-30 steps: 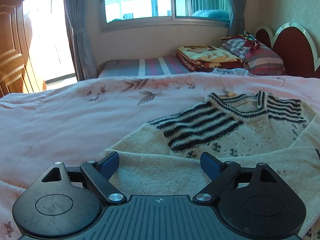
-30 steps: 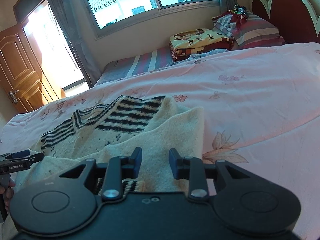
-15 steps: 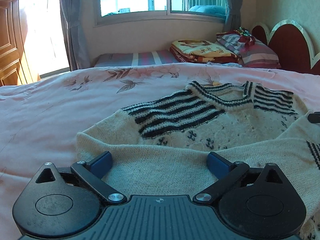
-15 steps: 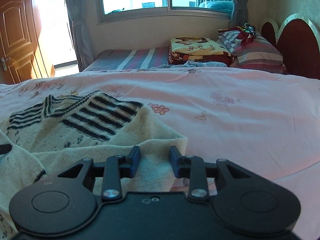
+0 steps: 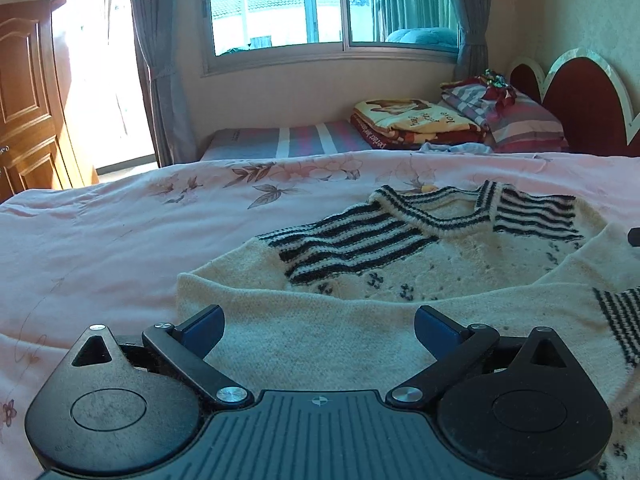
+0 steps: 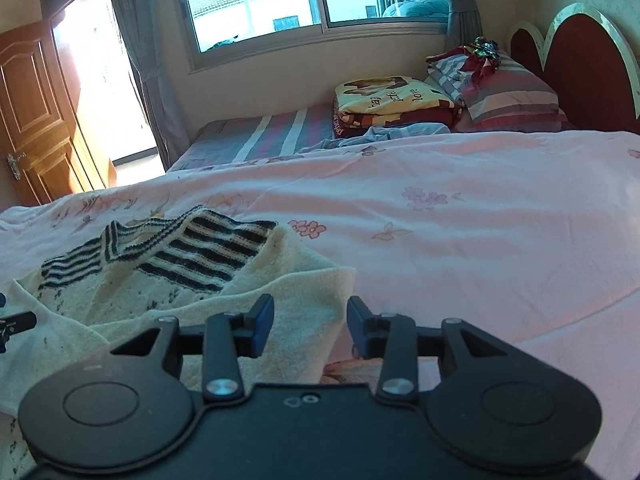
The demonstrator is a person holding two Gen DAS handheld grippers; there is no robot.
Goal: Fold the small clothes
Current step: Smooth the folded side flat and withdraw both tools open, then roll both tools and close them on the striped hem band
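A cream knitted sweater (image 5: 420,276) with black stripes at the shoulders lies on the pink floral bedspread (image 5: 100,240), its lower part folded up over the body. My left gripper (image 5: 319,326) is open and empty, its fingers wide apart just above the folded cream edge. In the right wrist view the sweater (image 6: 172,276) lies at the left. My right gripper (image 6: 310,322) is open with a narrower gap, over the sweater's right corner and holding nothing. The left gripper's tip shows at the left edge of that view (image 6: 16,322).
Folded blankets (image 5: 412,122) and striped pillows (image 5: 516,120) are stacked at the far end by the red headboard (image 5: 580,104). A striped mattress (image 5: 288,140) lies under the window. A wooden door (image 5: 24,100) stands at the left. Bare bedspread (image 6: 460,232) extends right of the sweater.
Both grippers have pulled back and swung a little; the folded sweater lies lower and flatter than a second ago. The right gripper's jaws have opened wider.
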